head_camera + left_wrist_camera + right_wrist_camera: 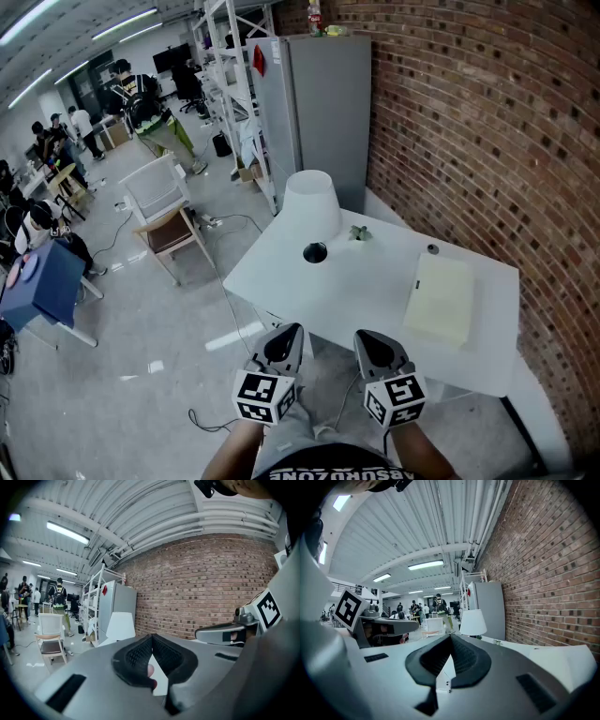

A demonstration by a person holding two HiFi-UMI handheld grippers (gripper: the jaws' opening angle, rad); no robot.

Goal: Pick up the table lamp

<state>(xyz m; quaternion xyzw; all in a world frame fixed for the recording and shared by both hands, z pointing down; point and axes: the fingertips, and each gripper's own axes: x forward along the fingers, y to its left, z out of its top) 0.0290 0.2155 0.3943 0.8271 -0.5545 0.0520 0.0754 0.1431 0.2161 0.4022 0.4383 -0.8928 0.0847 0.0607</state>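
Two grippers hover side by side short of the near edge of the white table point(375, 281), neither touching anything: the left gripper point(285, 332) and the right gripper point(368, 337) both have their jaws pressed fully together with nothing between them. The table lamp point(310, 200) stands well apart from both, at the table's far corner in front of the grey cabinet point(323, 103), its white shade upright; a dark round part just in front of the shade is probably its base. A pale yellow pad point(439, 298) lies to the right, clear of the path. By my reading the task is only at the approach, with no grasp begun. Next, one gripper needs its jaws spread, then a long reach across the table, closing on the stem or base rather than the wide shade, which looks too broad and too soft to pinch
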